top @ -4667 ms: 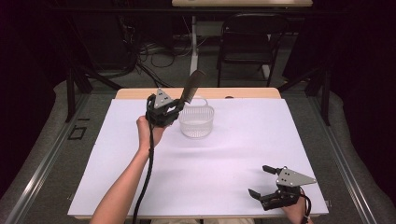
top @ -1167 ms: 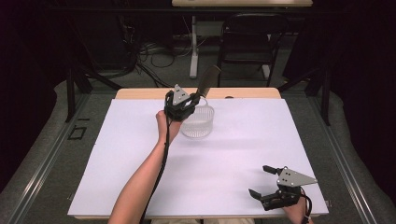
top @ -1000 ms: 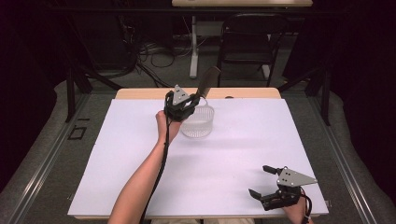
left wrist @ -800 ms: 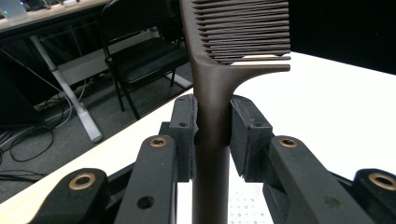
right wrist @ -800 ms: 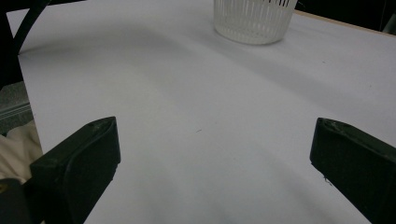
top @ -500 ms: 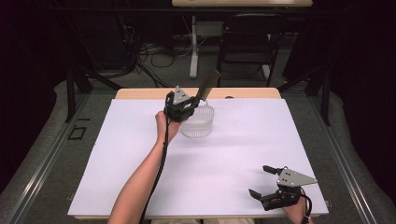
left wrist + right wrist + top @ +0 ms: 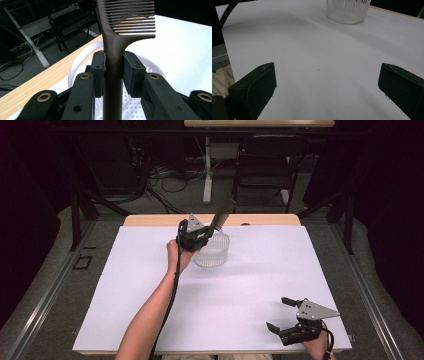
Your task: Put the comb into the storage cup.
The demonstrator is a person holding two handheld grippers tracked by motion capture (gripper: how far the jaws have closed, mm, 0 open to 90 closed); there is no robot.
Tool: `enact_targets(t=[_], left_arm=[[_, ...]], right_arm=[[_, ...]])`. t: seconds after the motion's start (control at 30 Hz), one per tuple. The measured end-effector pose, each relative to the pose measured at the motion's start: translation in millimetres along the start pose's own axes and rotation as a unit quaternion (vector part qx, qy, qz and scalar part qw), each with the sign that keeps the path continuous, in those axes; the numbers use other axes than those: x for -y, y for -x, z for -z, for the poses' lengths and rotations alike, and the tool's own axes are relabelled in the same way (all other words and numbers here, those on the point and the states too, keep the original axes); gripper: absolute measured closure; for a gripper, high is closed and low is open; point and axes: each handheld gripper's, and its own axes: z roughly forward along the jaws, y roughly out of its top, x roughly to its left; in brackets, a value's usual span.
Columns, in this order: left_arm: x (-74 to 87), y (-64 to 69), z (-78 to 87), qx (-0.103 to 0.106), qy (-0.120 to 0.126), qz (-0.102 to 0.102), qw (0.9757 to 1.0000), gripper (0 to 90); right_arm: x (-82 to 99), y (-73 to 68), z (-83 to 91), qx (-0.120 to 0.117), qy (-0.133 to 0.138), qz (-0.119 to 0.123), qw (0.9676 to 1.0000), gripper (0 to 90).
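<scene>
The left gripper clamps its fingers on the handle of a dark brown plastic comb, held over the round white slotted plastic basket on the white-covered desk. The right gripper rests near the desk's front edge, fingers spread wide and empty.

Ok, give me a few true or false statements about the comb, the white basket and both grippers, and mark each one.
1. The left gripper is clamped on the dark comb's handle. True.
2. The comb lies flat on the white sheet. False: it is held up above the white basket.
3. The right gripper has its jaws spread with nothing between them. True.
4. The right gripper is at the basket. False: it sits near the table's front right corner, far from it.
5. The basket stands upright. True.
</scene>
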Motion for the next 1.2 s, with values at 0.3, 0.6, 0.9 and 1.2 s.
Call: enact_targets(t=[0.3,0.6,0.9,1.2], left_arm=[[0.9,3.6,-5.8,0.008,-0.018,-0.011,0.9997,72.0],[2.7,3.6,-9.1,0.011,-0.032,-0.014,0.9993,72.0],[5.3,3.7,-13.7,0.015,-0.05,-0.017,0.9985,72.0],[6.5,6.0,-17.4,0.019,-0.069,-0.026,0.9971,71.8]], right_arm=[[0.2,0.3,-0.1,0.0,-0.002,-0.001,1.0,1.4],[0.2,0.1,-0.1,-0.001,-0.002,-0.001,1.0,1.4],[0.4,0.2,-0.5,0.0,-0.001,-0.002,1.0,1.4],[0.2,0.1,-0.1,0.0,-0.002,-0.001,1.0,1.4]])
